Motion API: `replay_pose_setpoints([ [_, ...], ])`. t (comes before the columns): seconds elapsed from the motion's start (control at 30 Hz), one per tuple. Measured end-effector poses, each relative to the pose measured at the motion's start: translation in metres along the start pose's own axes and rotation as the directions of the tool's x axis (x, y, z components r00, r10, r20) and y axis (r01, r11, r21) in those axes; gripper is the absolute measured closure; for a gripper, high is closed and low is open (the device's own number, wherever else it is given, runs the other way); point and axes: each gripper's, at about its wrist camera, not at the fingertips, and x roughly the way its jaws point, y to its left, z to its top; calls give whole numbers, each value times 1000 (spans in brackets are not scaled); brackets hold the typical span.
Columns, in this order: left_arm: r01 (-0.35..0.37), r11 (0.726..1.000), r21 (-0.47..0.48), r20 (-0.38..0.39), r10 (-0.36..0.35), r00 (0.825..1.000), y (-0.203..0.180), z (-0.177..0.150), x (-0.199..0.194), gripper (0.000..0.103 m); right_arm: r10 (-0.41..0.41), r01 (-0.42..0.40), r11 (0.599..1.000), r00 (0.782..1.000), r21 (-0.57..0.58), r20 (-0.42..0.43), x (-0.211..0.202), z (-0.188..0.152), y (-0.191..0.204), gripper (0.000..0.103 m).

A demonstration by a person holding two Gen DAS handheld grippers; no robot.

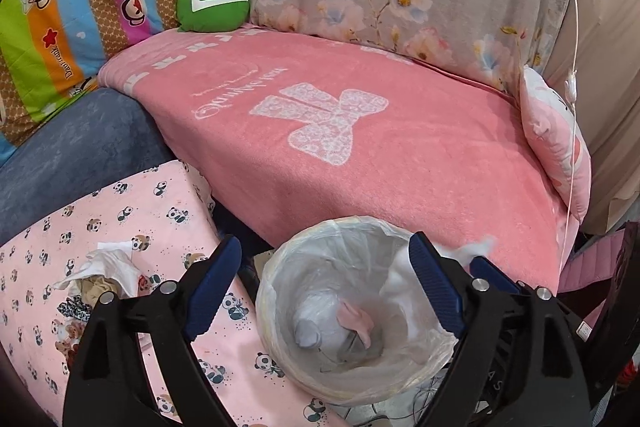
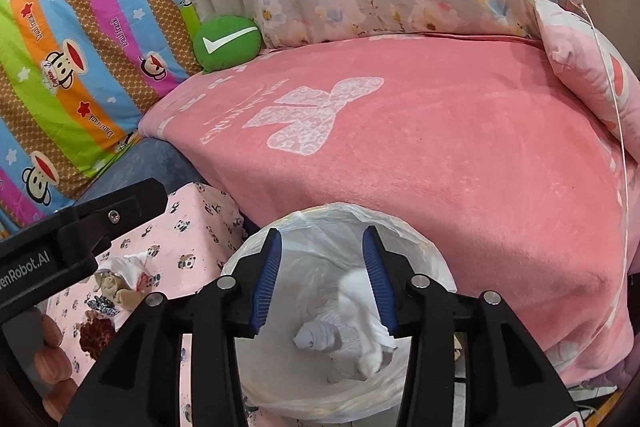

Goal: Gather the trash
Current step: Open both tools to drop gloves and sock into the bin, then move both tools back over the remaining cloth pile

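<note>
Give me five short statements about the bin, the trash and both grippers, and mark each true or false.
1. The trash bin is lined with a clear plastic bag. True.
2. The bin is empty. False: crumpled white tissue lies inside.
3. The right gripper is open above the bin. True.
4. The left gripper is clamped on a tissue. False: its jaws are spread wide and hold nothing.
5. No trash remains on the panda-print cloth. False: a pile of crumpled tissue and wrappers sits there.

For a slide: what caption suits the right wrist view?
Open right gripper above the lined trash bin, white tissue dropping in.
</note>
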Motion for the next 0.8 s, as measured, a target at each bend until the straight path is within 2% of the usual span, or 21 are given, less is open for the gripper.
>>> replay_pose_setpoints([
  [0.8, -51, 996, -76, 15, 52, 999, 34, -18, -22, 21, 39, -39, 998, 999, -48, -2, -24, -22, 39, 52],
])
